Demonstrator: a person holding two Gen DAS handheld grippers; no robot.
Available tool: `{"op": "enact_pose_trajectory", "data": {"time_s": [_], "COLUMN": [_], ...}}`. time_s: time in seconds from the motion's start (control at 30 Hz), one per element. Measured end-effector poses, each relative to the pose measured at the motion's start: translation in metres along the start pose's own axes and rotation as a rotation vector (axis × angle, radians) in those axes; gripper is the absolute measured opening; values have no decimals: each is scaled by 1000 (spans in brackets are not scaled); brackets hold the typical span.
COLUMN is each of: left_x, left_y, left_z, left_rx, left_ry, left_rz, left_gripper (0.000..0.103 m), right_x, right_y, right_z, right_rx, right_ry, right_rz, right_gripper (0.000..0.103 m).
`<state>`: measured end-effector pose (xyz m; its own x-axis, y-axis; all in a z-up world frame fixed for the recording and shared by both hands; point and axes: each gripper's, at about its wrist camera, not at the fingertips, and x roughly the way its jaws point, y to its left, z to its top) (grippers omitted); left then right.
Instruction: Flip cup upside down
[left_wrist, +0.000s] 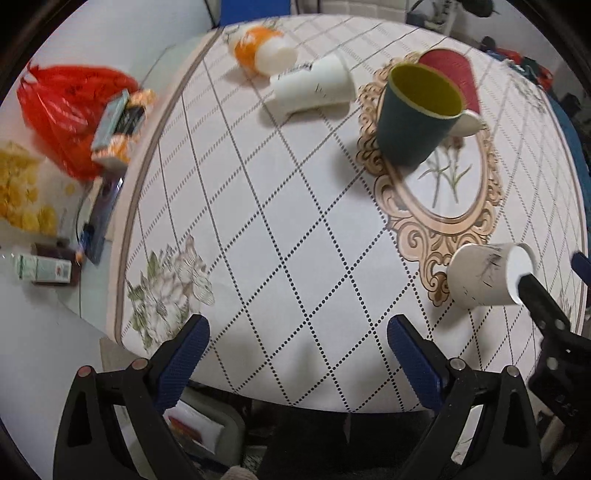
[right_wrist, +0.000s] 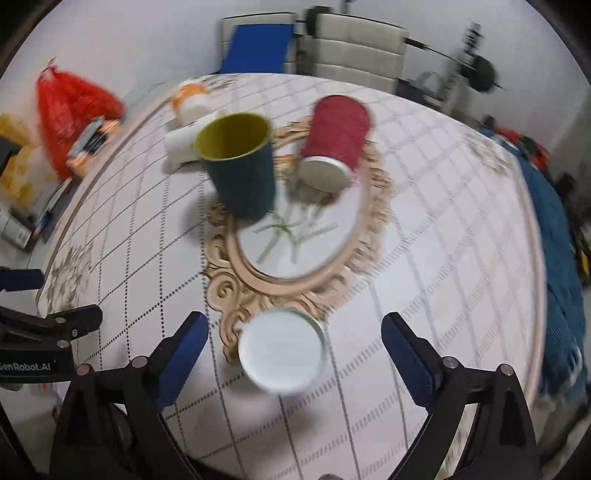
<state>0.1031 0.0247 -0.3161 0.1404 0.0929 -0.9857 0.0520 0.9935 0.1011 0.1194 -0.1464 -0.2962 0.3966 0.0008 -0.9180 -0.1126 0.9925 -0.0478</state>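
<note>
A dark teal cup (left_wrist: 417, 116) with a yellow inside stands upright on the table, also in the right wrist view (right_wrist: 238, 166). A red cup (left_wrist: 456, 79) lies on its side behind it (right_wrist: 338, 142). A white cup (left_wrist: 487, 275) lies on its side near the front; in the right wrist view (right_wrist: 282, 349) its open mouth faces the camera between the fingers. Another white cup (left_wrist: 314, 86) lies on its side further back. My left gripper (left_wrist: 297, 354) is open and empty over the table's front edge. My right gripper (right_wrist: 293, 354) is open, its fingers either side of the near white cup.
An orange and white bottle (left_wrist: 264, 50) lies at the back of the round table (left_wrist: 258, 229). A red plastic bag (left_wrist: 70, 110) and boxes sit on the floor at the left. Chairs (right_wrist: 354, 48) stand behind the table. A blue cloth (right_wrist: 554, 236) hangs at the right.
</note>
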Motion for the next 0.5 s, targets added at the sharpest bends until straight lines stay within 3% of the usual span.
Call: {"op": "enact_pose_trajectory", "data": {"time_s": [0.17, 0.5], "left_x": [-30, -105], "left_y": [-1, -2], "left_z": [-12, -42], "left_rx": [56, 80], "left_ry": [-66, -191], "left_rz": [-29, -75], "left_gripper": [99, 99], "right_x": [-45, -129], "right_y": [-11, -20], "right_z": [-26, -65], "right_rx": [157, 295], "right_ry": [24, -21], "right_rz": [-105, -174], "right_gripper": [97, 97]}}
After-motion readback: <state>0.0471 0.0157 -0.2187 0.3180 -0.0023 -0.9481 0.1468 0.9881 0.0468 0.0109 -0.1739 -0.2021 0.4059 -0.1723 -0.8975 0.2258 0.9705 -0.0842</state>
